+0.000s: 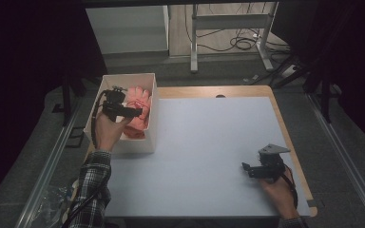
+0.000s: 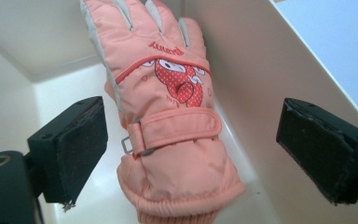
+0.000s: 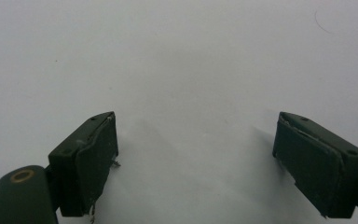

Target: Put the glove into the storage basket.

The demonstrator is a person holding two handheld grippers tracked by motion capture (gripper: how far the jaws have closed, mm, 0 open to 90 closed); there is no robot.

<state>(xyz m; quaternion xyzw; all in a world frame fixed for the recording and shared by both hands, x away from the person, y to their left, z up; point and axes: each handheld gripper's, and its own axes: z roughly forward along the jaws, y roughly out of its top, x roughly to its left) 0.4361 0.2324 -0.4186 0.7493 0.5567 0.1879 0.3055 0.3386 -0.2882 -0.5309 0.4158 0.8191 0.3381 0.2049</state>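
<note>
Left gripper hangs wide open over the padded salmon-pink ski glove lying in the white box, soft and light, best pinched at its strapped wrist, while the right gripper rests open over the white tabletop.

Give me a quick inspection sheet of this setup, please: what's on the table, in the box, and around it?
Surface: white mat on a wooden-edged table, bare apart from the box and the hands.
Job's things: pink glove with a red cartoon print and a wrist strap, lying in the white box at the table's left edge.
Clutter: nothing seen.
Grippers: left gripper open, jaws either side of the glove, not touching it; right gripper open above the bare mat.
Cables: black lead trailing from the left gripper; loose cables on the floor beyond.
Surroundings: dark curtains, a metal frame behind the table.
</note>
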